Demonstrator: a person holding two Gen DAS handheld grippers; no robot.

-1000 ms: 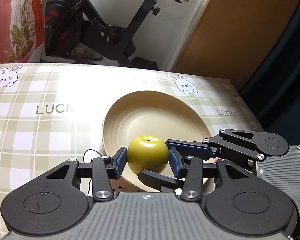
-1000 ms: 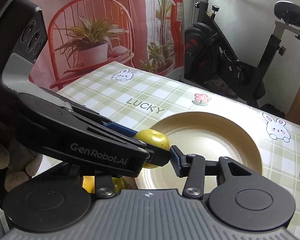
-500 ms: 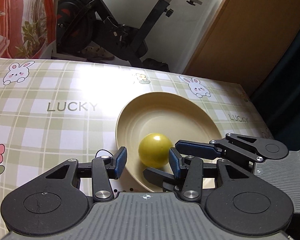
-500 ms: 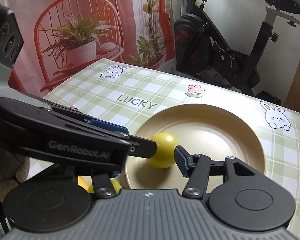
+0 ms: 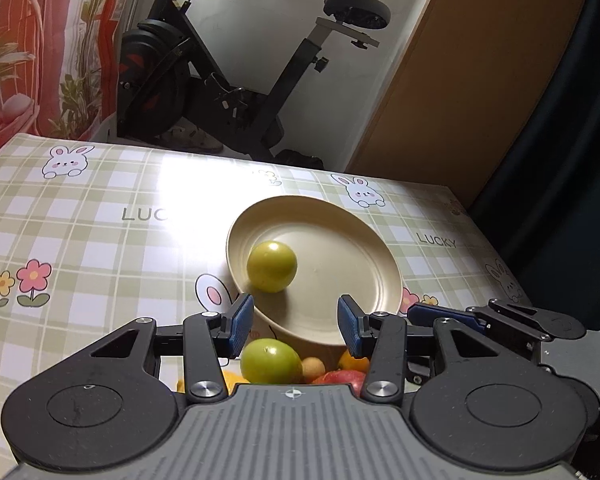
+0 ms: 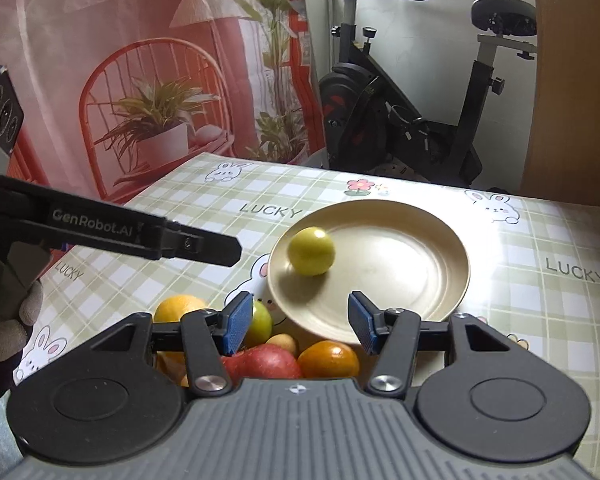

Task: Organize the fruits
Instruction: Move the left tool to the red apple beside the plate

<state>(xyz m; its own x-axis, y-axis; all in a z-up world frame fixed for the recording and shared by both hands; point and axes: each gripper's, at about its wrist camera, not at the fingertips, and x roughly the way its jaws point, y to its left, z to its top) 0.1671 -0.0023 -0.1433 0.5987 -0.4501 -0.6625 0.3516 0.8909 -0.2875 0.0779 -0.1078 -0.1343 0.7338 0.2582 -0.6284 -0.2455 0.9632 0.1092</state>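
We see the surface (image 5: 100,248) under a green-check cloth with bunnies, flowers and "LUCKY" print; an exercise bike (image 5: 228,92) stands behind it, with a red plant-print backdrop (image 6: 120,60) to its left

Cream plate (image 5: 340,240) sits right of centre on the surface; in the right wrist view its rim (image 6: 440,280) looks golden

One green fruit (image 5: 272,266) lies in the plate, against the left part of the rim, same fruit at (image 6: 312,257) from the other camera. Nothing touches it

Loose pile of fruit lies on the surface just in front of the plate, partly hidden under both tool bodies: second green fruit (image 5: 270,362), red apple (image 6: 262,362), orange fruit (image 6: 328,359), yellow-orange fruit (image 6: 178,308), small tan fruit (image 5: 313,368)

Left tool (image 5: 296,322): jaws wide apart, nothing between the blue pads (image 5: 242,318), hovering above the pile at the near rim of the plate. From the right wrist view we see its side as a black bar marked "GenRobot.AI" (image 6: 140,234), held by a gloved hand (image 6: 8,320) at the left edge

Right tool (image 6: 300,322): jaws also wide apart, empty, over the pile near the plate's front rim; its fingers show at the right in the left wrist view (image 5: 492,318)
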